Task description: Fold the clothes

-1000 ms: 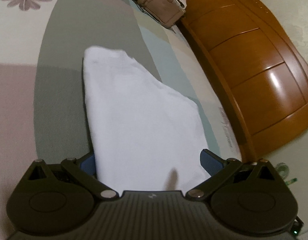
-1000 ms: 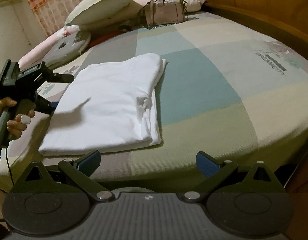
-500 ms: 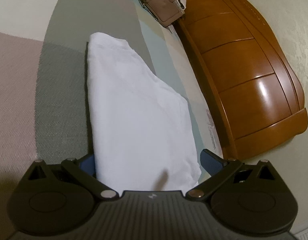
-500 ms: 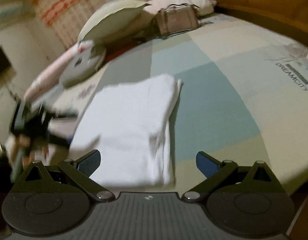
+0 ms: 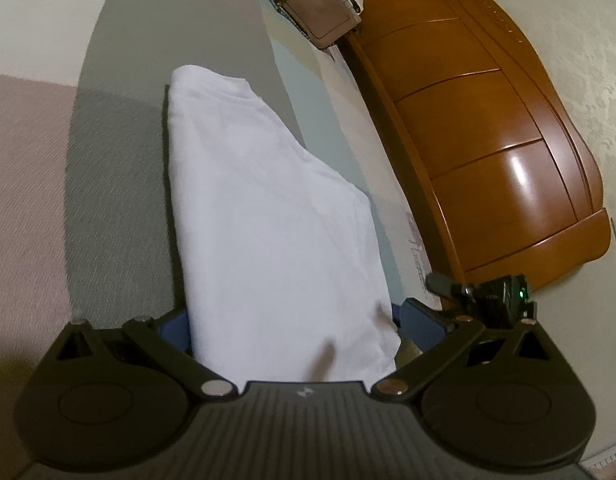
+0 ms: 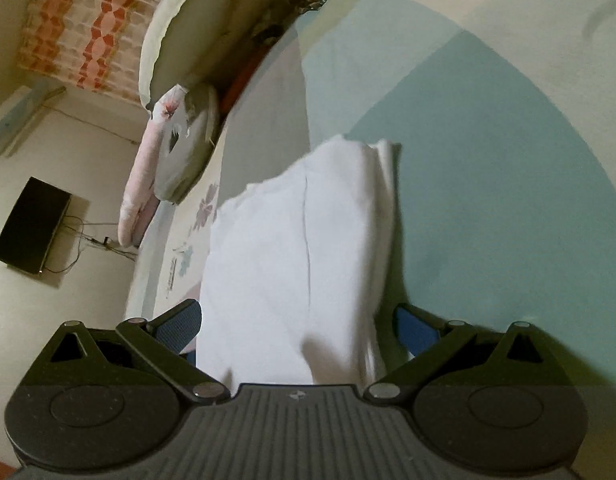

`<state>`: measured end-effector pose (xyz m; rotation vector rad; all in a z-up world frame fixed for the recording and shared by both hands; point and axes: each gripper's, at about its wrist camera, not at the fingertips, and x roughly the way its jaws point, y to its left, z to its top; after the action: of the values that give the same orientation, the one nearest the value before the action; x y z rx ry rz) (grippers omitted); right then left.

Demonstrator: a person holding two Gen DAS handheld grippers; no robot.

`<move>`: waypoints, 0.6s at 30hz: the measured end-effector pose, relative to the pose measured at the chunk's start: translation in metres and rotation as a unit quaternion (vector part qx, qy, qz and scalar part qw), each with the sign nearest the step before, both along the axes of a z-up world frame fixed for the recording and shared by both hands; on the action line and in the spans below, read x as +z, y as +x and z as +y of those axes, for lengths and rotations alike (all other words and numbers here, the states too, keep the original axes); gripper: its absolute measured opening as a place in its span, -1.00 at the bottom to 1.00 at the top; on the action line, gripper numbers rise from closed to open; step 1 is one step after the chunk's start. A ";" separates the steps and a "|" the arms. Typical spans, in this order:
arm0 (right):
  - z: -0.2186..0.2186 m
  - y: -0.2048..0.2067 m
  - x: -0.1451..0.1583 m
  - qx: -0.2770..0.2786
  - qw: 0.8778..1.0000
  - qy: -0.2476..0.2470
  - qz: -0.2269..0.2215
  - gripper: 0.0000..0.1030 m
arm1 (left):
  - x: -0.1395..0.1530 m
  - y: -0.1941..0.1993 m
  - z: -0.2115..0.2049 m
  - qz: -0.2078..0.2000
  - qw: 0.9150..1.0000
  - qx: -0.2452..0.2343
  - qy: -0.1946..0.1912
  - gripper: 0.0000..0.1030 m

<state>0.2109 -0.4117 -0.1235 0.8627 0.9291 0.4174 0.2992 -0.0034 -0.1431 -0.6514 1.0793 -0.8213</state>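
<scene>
The white cloth (image 5: 275, 216) lies on the bed (image 5: 119, 184), folded into a long, flat shape with layers stacked along one side. It sits on the grey and blue parts of the bed cover, with a wooden bed board (image 5: 488, 140) off to one side and a small bag (image 5: 320, 12) far up near the pillows (image 6: 179, 52).

A second ago the right gripper (image 6: 295, 332) was back from the bed edge, and the cloth was in front of it with a gap between. Now it has swung in and turned, and the near end of the cloth sits right between its two blue pads. Its jaws are wide open, one pad on each side of the cloth, and they hold nothing.

The left gripper (image 5: 291, 328) has hardly moved. The end of the cloth is between its pads as before. Its jaws are wide open too and grip nothing. The right gripper now peeks into the left view, just past the cloth's corner, where it was not seen before.

So both grippers are now at ends of the cloth, each with open jaws around it. I think this sets up a two-handed grab, maybe to fold the cloth over once more or to lift the neat pile away. Which one it is, I cannot tell. The cloth is already folded quite small and tidy.
</scene>
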 end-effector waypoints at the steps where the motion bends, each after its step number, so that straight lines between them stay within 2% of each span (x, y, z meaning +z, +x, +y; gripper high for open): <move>1: 0.001 0.004 0.000 -0.001 1.000 0.000 -0.001 1.00 | 0.000 0.002 -0.001 0.000 1.000 0.000 0.002 0.97; 9: 0.008 0.033 0.001 -0.004 1.000 0.004 -0.009 1.00 | 0.002 0.011 -0.010 0.006 1.000 -0.003 0.013 0.97; 14: 0.011 -0.005 -0.004 0.045 0.997 0.055 0.024 1.00 | 0.001 -0.012 -0.004 0.027 0.999 -0.021 0.002 0.98; 16: 0.013 -0.020 -0.005 0.064 0.997 0.047 0.008 1.00 | -0.002 -0.014 -0.002 0.027 0.999 -0.019 -0.008 0.98; 18: 0.016 -0.016 -0.004 0.064 0.997 0.039 -0.004 1.00 | -0.004 -0.012 -0.002 0.028 0.999 -0.016 -0.015 0.98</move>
<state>0.1949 -0.3957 -0.1277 0.8755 0.9691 0.5695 0.2874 -0.0055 -0.1472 -0.6871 1.1323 -0.8522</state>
